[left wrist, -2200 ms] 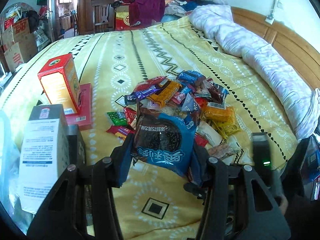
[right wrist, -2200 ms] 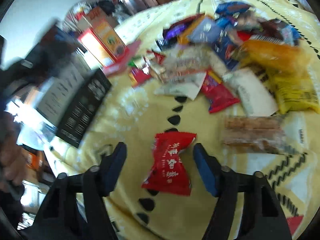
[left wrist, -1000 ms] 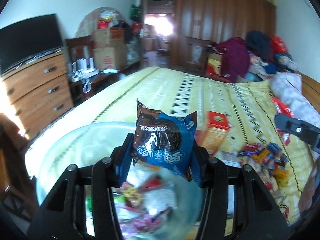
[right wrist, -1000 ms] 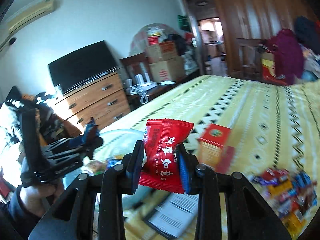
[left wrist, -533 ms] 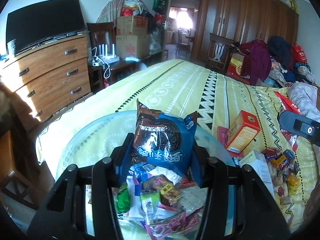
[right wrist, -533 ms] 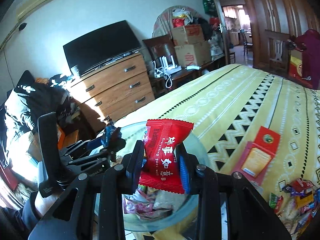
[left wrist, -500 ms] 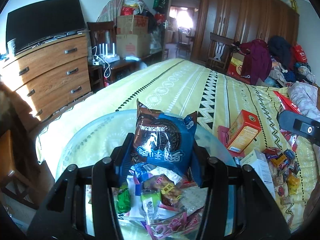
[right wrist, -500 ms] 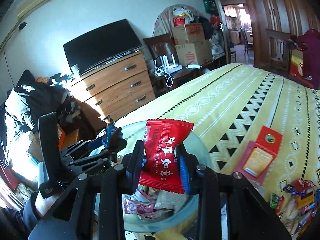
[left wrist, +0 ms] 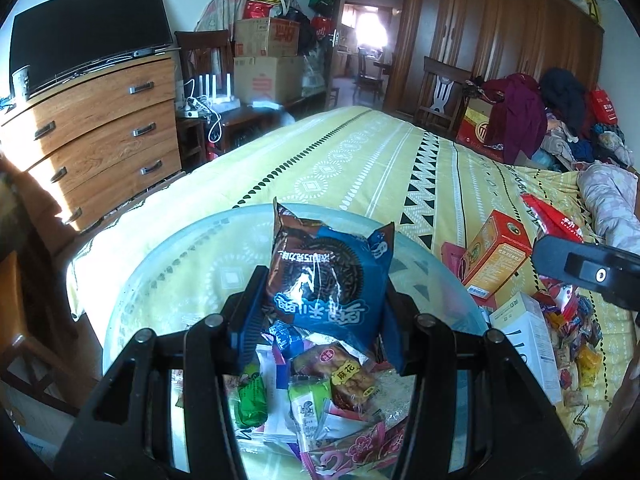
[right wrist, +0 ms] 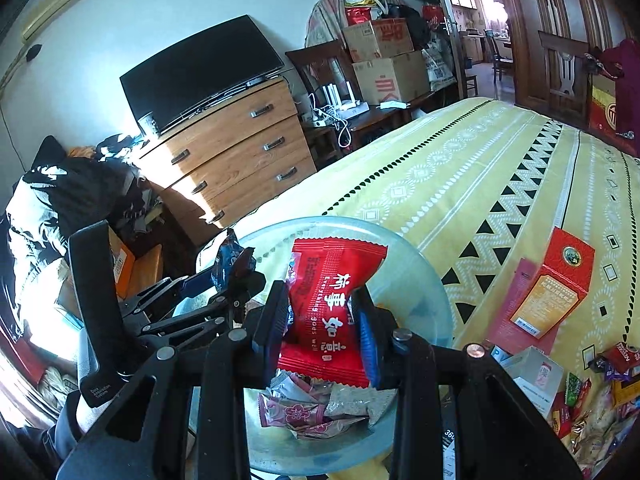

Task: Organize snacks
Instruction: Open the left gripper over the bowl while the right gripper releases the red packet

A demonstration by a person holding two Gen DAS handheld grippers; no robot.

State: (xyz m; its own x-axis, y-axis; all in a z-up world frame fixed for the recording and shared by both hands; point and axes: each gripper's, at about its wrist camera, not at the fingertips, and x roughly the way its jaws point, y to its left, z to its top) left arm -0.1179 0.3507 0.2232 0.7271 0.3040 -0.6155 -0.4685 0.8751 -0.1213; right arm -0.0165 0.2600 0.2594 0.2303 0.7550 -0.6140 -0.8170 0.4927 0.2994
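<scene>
Home bedroom: bed (left wrist: 360, 160), dresser (left wrist: 92, 128) w/ TV (left wrist: 88, 48), wardrobe (left wrist: 500, 48).

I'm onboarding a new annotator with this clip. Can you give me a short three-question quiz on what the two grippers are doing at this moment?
1. True or false: the left gripper has its jaws shut on the blue cookie packet.
2. Multiple choice: the red candy packet in the right gripper is
A. lying in the bowl
B. held above the glass bowl
C. lying on the bedspread
3. Fill in: the orange box stands on the yellow ____.

Key: 1 true. 2 B. 3 bedspread.
</scene>
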